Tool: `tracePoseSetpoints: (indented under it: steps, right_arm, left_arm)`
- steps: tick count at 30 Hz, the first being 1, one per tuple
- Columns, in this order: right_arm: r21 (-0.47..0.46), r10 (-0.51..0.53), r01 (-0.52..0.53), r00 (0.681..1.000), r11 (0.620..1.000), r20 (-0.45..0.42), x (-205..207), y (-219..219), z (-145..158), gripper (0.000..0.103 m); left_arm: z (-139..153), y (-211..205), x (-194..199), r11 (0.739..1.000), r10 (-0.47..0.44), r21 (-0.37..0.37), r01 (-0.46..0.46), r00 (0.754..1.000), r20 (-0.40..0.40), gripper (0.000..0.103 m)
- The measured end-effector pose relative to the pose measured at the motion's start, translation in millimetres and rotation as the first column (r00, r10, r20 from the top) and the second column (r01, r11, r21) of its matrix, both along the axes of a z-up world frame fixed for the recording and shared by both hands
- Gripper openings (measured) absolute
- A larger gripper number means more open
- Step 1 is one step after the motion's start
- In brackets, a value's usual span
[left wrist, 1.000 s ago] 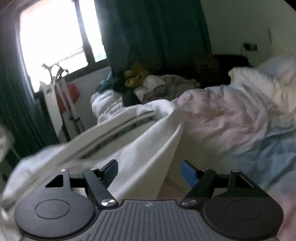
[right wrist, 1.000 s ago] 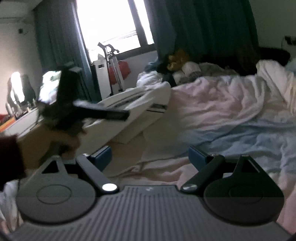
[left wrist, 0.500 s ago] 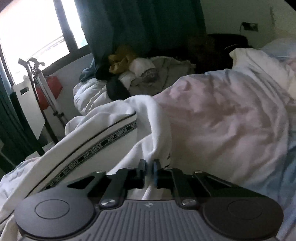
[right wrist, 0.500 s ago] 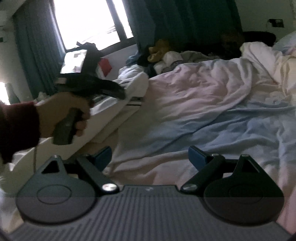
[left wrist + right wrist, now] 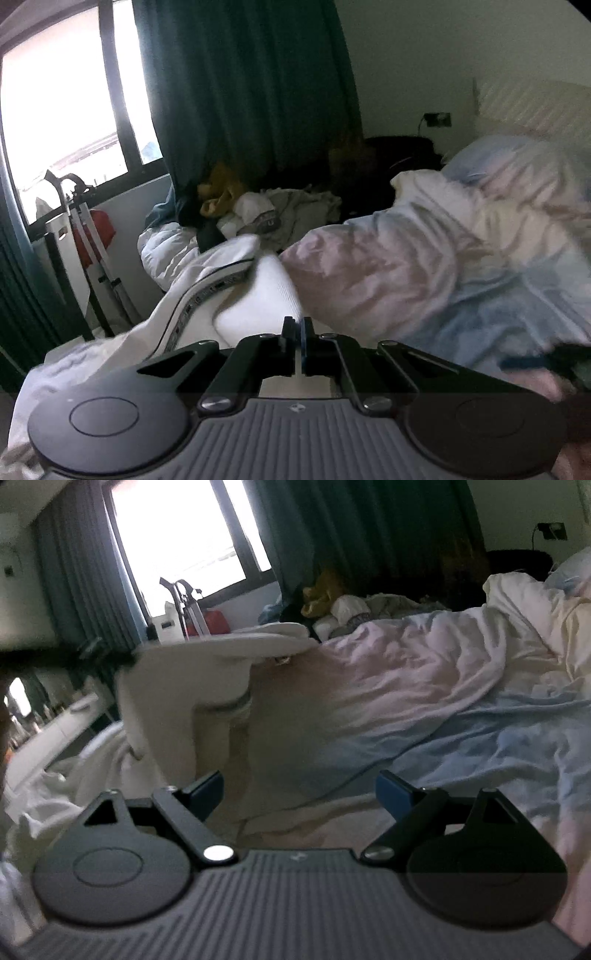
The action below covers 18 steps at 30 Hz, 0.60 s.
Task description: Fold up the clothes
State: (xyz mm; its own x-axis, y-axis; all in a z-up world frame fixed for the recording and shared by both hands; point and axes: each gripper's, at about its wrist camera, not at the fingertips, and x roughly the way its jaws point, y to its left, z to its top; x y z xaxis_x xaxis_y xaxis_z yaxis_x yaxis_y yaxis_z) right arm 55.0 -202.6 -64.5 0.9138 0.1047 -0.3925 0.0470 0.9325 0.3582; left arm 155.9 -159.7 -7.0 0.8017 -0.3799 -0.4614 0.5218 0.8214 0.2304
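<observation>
The left tool (image 5: 296, 332) has its fingers pressed together on a fold of the white garment (image 5: 255, 291), having just closed on it. From the pinch the garment runs away toward the upper left, its long axis along a dark printed band (image 5: 192, 302) that slants from lower left to upper right, across the near edge of the bed (image 5: 424, 280). The right tool (image 5: 299, 790) stands spread wide with nothing between its fingers, above the rumpled pink and blue duvet (image 5: 461, 716). Only the right wrist view shows the garment lifted off the bed and hanging, its upper edge (image 5: 236, 642) roughly level. There it is motion-blurred, and the left tool holding it cannot be made out. A heap of clothes (image 5: 258, 210) lies beyond, under a dark curtain (image 5: 240, 92).
</observation>
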Motion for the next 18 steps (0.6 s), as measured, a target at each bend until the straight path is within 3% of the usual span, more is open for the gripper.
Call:
tracePoseSetpoints:
  steps: [3, 8, 10, 13, 15, 18]
  right_arm:
    - [0.030, 0.002, -0.003, 1.000, 1.000, 0.028, -4.5, -1.6, 4.2, 0.091]
    - [0.181, 0.008, -0.018, 0.998, 0.983, 0.054, -13.0, -11.1, 6.8, 0.090]
    - [0.269, 0.020, -0.034, 0.998, 0.963, 0.055, -13.2, -16.0, 3.9, 0.090]
    - [0.386, 0.028, -0.042, 0.999, 0.922, 0.042, -3.1, -22.1, -3.0, 0.087]
    - [0.428, 0.038, -0.044, 0.999, 0.903, 0.022, 15.3, -25.1, -7.1, 0.074]
    - [0.455, 0.042, -0.030, 0.999, 0.890, -0.017, 54.4, -32.6, -15.1, 0.063]
  left_arm:
    - [-14.0, 21.9, -54.4, 0.999, -0.019, -0.027, 0.018, 0.999, -0.033, 0.002]
    - [-59.1, 50.2, -114.9, 0.994, 0.001, -0.111, -0.018, 0.988, -0.154, 0.002]
    - [-76.8, 61.3, -126.3, 0.988, 0.027, -0.143, -0.055, 0.982, -0.187, 0.002]
    - [-76.1, 75.1, -123.8, 0.976, 0.050, -0.200, -0.092, 0.977, -0.206, 0.002]
    - [-72.2, 84.2, -119.4, 0.963, 0.061, -0.242, -0.115, 0.974, -0.220, 0.002]
    - [-69.2, 91.3, -111.7, 0.948, 0.066, -0.289, -0.134, 0.970, -0.233, 0.002]
